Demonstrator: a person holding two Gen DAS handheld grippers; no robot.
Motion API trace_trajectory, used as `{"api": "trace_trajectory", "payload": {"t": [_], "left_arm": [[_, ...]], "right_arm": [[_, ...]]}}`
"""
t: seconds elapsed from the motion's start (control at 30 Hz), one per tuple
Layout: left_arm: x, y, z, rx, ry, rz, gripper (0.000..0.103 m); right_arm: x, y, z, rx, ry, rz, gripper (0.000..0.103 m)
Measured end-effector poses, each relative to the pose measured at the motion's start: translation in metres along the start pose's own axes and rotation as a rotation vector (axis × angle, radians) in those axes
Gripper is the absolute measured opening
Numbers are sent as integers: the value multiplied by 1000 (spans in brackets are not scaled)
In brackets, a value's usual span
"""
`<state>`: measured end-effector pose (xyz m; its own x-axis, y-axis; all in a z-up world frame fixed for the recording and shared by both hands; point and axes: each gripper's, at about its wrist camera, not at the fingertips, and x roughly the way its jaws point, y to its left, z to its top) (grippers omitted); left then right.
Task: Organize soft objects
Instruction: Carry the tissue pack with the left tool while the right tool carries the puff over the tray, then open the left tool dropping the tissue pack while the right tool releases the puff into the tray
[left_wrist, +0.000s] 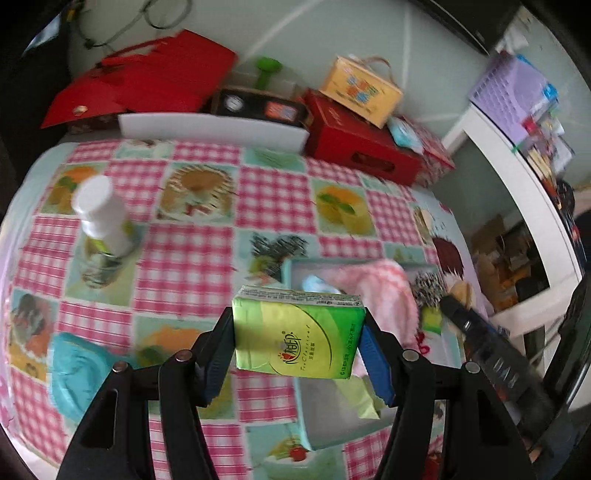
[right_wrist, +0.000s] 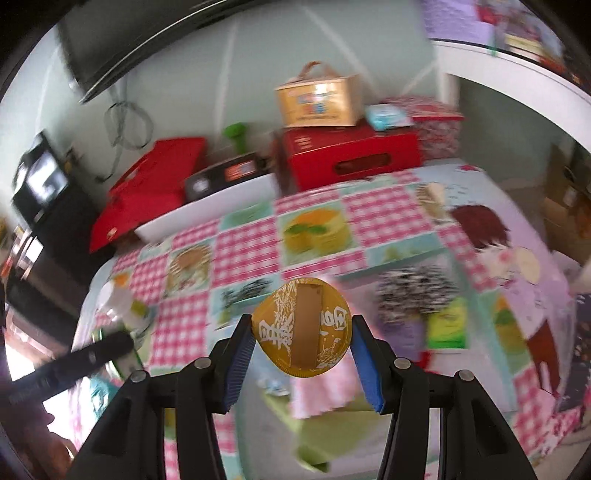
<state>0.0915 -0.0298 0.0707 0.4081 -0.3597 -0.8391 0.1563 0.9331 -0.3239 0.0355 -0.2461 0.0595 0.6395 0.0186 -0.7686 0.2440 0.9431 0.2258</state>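
Observation:
My left gripper (left_wrist: 298, 334) is shut on a green tissue pack (left_wrist: 295, 332) and holds it above a light blue box (left_wrist: 306, 417). The box holds a pink cloth (left_wrist: 380, 291) and a light green item (left_wrist: 360, 400). My right gripper (right_wrist: 301, 334) is shut on a round gold packet (right_wrist: 301, 328) with white writing, held above the same box, which is blurred in the right wrist view (right_wrist: 317, 432). Another green tissue pack (right_wrist: 447, 328) lies on the table to the right. The right gripper also shows in the left wrist view (left_wrist: 480, 336).
A white-capped bottle (left_wrist: 101, 229) stands on the checked tablecloth (left_wrist: 273, 192) at the left. A teal lid (left_wrist: 74, 373) lies at the near left. Red boxes (left_wrist: 362, 147), a yellow carton (left_wrist: 360, 90) and a white tray (left_wrist: 210, 127) line the far edge.

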Motion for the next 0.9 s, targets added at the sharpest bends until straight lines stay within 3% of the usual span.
{"api": "trace_trajectory", "payload": {"t": [0.33, 0.6, 0.9], "left_arm": [[49, -42, -29, 112, 116, -47, 65], [82, -61, -51, 161, 215, -60, 65], [85, -57, -54, 151, 236, -63, 65]], "right_arm": [[15, -85, -4, 180, 67, -168, 55], [42, -104, -16, 208, 182, -213, 56], [48, -106, -20, 230, 217, -209, 57]]}}
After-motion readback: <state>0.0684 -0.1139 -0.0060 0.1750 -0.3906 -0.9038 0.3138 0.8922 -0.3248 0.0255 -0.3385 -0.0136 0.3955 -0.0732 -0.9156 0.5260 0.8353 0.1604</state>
